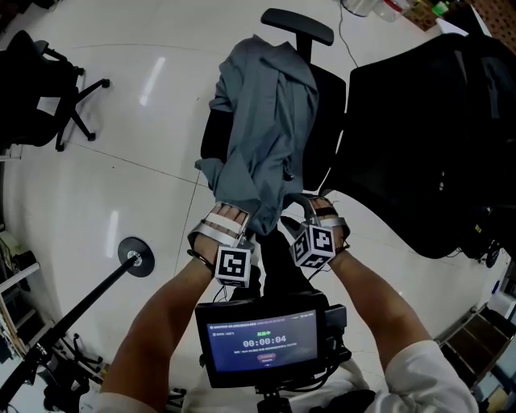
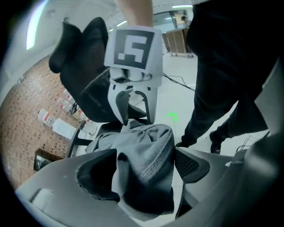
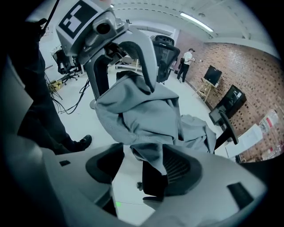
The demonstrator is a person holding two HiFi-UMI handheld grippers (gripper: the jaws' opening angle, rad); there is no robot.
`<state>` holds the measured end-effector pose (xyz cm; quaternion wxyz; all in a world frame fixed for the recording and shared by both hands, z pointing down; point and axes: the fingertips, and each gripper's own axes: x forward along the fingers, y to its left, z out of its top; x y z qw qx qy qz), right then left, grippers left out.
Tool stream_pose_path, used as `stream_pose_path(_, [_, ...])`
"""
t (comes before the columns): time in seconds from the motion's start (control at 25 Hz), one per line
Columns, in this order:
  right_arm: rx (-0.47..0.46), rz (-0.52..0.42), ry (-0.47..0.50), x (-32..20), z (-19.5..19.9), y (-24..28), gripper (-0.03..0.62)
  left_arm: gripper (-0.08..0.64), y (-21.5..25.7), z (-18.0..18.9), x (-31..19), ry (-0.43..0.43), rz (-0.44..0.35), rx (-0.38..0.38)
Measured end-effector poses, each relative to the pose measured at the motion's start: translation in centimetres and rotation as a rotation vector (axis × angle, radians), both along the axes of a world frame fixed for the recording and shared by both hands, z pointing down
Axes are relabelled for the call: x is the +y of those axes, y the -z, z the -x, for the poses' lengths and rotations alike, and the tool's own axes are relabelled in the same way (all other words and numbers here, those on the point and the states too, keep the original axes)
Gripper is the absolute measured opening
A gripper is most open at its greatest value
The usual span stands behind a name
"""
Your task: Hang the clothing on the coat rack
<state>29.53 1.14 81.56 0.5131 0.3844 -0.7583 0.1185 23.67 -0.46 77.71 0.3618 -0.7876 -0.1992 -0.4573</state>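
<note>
1. Head view.
   - The grey garment (image 1: 262,121) is draped over the back of a black office chair (image 1: 297,24). Its lower edge hangs down to both tools.
   - The left gripper (image 1: 228,218) and the right gripper (image 1: 320,211) sit close together at that edge, with their tips partly under cloth.
   - A pole (image 1: 135,258) on a round foot stands at the left, well apart from the chair. It cannot be confirmed as the coat rack.
   - Risk: a lift taken from the lower edge alone may drag the garment over the headrest and snag it there.

2. Left gripper view.
   - The jaws stand wide apart, with a thick bunch of the garment (image 2: 146,146) between them. No clamping is seen.
   - Risk: closing on so thick a bunch may catch the layers unevenly. The cloth could then creep out under its own weight once raised.

3. Right gripper view.
   - The jaws are apart. One fold of the garment (image 3: 153,155) hangs against one pad, while the other pad is clear of it and floor shows in the gap.
   - Risk: a bite on the very edge of that fold would likely slip. The weight would then fall on the other tool, and the garment could swing or slide to the floor.
   - Risk: the left gripper works just beside this fold, so the two tools may knock together when closing.
</note>
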Motion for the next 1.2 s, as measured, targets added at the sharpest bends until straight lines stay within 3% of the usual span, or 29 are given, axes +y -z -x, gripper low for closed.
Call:
stream_pose_path(0.2, [-0.008,0.026,-0.021,-0.2,-0.3,-0.8,0.291,0.408,-3.4,0.0,-0.6,-0.050,-0.101,-0.063])
stream_pose_path(0.24, [-0.012,0.030,-0.026,-0.1,-0.4,-0.8,0.291,0.387,-3.7,-0.2,-0.9,-0.052,-0.108,-0.071])
stream_pose_path(0.32, [-0.021,0.037,-0.040,0.0,-0.7,-0.9,0.291,0.252,-3.7,-0.5,-1.3,-0.044,-0.095,-0.082])
stream_pose_path(0.48, [-0.039,0.043,-0.056,0.2,-0.9,-0.9,0.291,0.090,-1.5,-1.6,-1.4,0.045,0.047,-0.021])
stream_pose_path(0.64, [-0.078,0.020,-0.084,0.1,-1.1,0.3,0.291,0.080,1.2,-2.3,-2.4,0.223,0.233,0.050])
stream_pose_path(0.88, [-0.106,-0.016,-0.139,-0.2,-2.4,1.7,0.291,0.067,6.8,-4.3,-5.4,0.507,0.511,0.213])
stream_pose_path(1.04, [-0.109,-0.065,-0.164,-2.1,-2.5,2.5,0.291,0.067,9.5,-4.9,-7.5,0.620,0.581,0.277])
stream_pose_path(1.12, [-0.122,-0.107,-0.187,-3.5,-2.8,3.4,0.336,0.067,10.5,-5.3,-7.9,0.640,0.592,0.298])
stream_pose_path(1.2, [-0.135,-0.149,-0.216,-5.0,-3.2,4.4,0.336,0.067,11.3,-5.7,-8.1,0.648,0.595,0.310])
